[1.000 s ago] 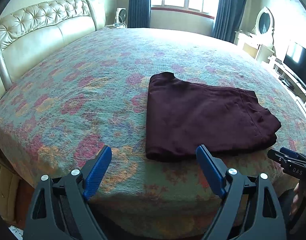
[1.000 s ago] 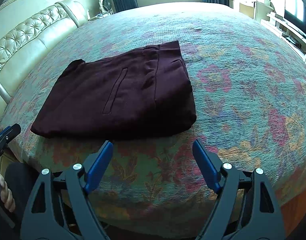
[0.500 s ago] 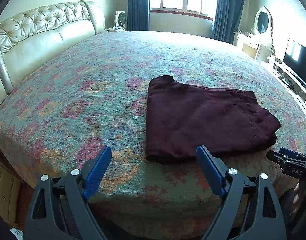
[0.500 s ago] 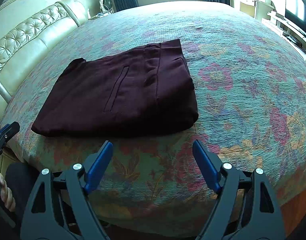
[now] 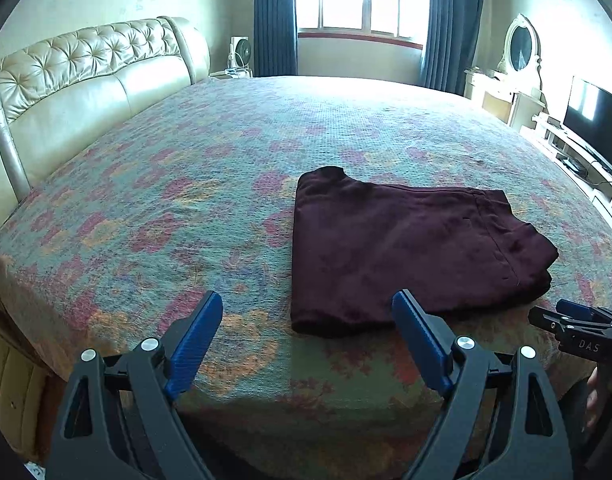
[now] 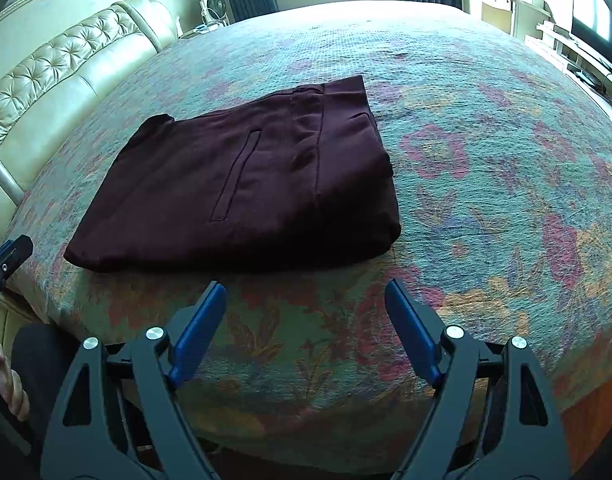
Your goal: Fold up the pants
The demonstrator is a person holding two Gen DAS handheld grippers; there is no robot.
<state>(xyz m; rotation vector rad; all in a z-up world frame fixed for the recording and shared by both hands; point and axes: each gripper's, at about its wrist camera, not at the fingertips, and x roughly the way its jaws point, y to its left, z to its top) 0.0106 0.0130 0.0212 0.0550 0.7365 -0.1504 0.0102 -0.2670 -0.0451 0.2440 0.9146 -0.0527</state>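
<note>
Dark maroon pants (image 5: 406, 248) lie folded into a flat rectangle on the bed, near its front edge; they also show in the right wrist view (image 6: 249, 184), with a welt pocket on top. My left gripper (image 5: 308, 324) is open and empty, held off the bed's front edge, just left of the pants' near corner. My right gripper (image 6: 306, 312) is open and empty, held in front of the pants' near edge. The right gripper's tip shows at the right of the left wrist view (image 5: 574, 320), and the left gripper's tip at the left of the right wrist view (image 6: 5, 260).
The bed (image 5: 165, 200) has a floral quilted cover and a cream tufted headboard (image 5: 77, 76) on the left. A window with dark curtains (image 5: 362, 0) is at the back. A vanity mirror (image 5: 520, 46) and a TV (image 5: 594, 108) stand at the right.
Both grippers have drawn back and tilted up slightly, so the pants sit a little farther away. The pants have not moved. Both grippers stay open.
</note>
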